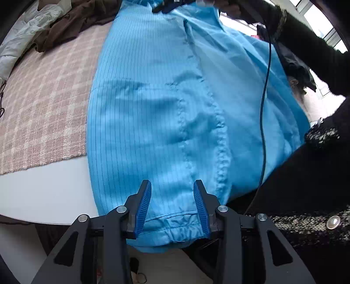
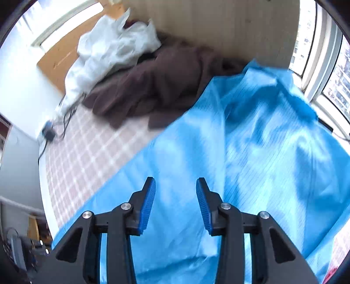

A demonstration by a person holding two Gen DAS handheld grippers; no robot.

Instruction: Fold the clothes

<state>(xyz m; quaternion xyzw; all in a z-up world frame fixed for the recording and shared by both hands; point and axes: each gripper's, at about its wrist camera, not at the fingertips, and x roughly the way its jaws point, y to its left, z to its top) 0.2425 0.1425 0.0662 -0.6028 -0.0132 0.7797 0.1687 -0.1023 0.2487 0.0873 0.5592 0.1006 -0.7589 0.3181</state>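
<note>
A light blue pinstriped garment point(image 1: 153, 113) lies spread lengthwise over the table, its hem hanging off the near edge. My left gripper point(image 1: 172, 185) is open, its fingers either side of the hem, not clamping it. In the right wrist view the same blue garment point(image 2: 251, 153) fills the lower right. My right gripper point(image 2: 175, 183) is open just above the cloth, holding nothing. The right gripper also shows at the garment's far end in the left wrist view point(image 1: 168, 5).
A pink checked cloth point(image 1: 43, 104) covers the white table point(image 1: 43, 192). A brown garment point(image 2: 157, 87) and a white garment point(image 2: 109, 50) lie heaped at the back. A blue cable point(image 1: 263, 122) hangs across the blue garment. The person's black sleeve point(image 1: 306, 43) is at right.
</note>
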